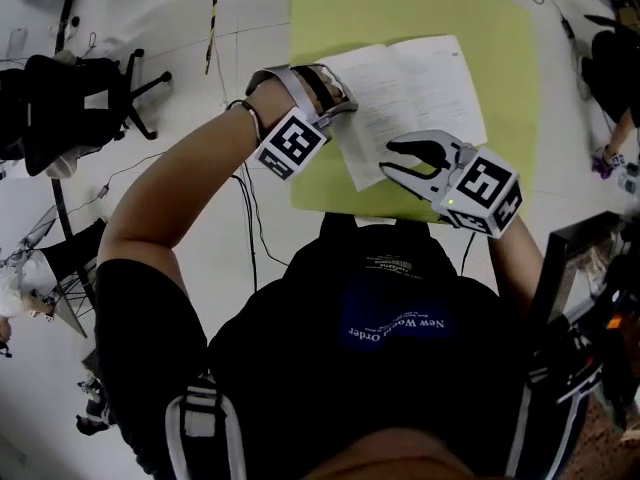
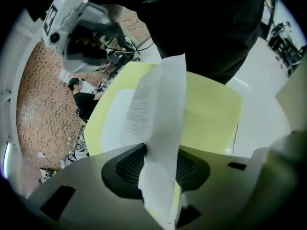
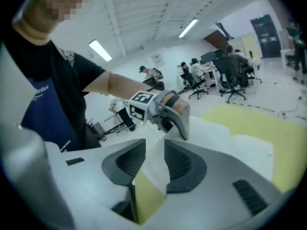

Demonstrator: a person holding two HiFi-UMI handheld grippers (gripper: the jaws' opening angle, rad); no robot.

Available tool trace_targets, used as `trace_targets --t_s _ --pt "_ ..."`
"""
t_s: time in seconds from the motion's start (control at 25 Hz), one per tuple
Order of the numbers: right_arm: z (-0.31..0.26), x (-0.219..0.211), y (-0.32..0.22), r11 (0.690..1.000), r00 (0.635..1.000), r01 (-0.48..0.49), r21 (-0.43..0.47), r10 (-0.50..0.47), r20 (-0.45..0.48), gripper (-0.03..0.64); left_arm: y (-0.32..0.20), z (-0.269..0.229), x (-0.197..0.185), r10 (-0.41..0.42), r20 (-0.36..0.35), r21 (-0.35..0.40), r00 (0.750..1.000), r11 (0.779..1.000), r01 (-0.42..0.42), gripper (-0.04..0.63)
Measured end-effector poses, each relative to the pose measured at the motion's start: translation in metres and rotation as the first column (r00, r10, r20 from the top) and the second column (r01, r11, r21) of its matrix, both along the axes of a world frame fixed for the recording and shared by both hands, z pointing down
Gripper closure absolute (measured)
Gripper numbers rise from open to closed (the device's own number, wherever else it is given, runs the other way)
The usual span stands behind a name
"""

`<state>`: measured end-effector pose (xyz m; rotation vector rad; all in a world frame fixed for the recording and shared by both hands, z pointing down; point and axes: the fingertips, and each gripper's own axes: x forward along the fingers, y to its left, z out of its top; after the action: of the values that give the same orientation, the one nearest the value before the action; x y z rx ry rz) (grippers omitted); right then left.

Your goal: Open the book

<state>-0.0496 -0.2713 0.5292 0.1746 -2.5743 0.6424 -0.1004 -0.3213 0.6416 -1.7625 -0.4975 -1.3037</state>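
Left gripper pinches page at 9 o'clock edge of book. Right gripper at 6 o'clock, jaws apart round page corner. Book looks open; next, lay page flat.

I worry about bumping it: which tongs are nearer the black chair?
Left. The left tongs are at the book's left edge, on the chair's side; the right tongs are at its near edge, farther away.
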Motion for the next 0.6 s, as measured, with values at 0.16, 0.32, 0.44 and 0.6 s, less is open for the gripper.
trace_targets --t_s 0.16,0.32,0.44,0.6 --pt "0.079 0.013 -0.041 0.993 0.951 -0.105 0.059 0.117 -0.285 0.508 0.004 0.041 -0.036 -0.007 -0.005 0.029 1.0 1.0 0.007 0.431" --pt "0.143 0.008 -0.036 0.993 0.875 -0.09 0.078 0.116 -0.469 0.552 0.009 0.07 -0.056 -0.018 -0.013 0.005 1.0 1.0 0.018 0.394" --pt "0.156 0.007 -0.029 0.994 0.867 -0.104 0.046 0.113 -0.486 0.552 0.012 0.081 -0.057 -0.032 -0.039 -0.018 0.999 0.999 0.031 0.368" --pt "0.159 0.008 -0.03 0.995 0.868 -0.101 0.028 0.102 -0.485 0.552 0.019 0.07 -0.069 -0.05 -0.048 -0.045 0.998 0.998 0.048 0.354"
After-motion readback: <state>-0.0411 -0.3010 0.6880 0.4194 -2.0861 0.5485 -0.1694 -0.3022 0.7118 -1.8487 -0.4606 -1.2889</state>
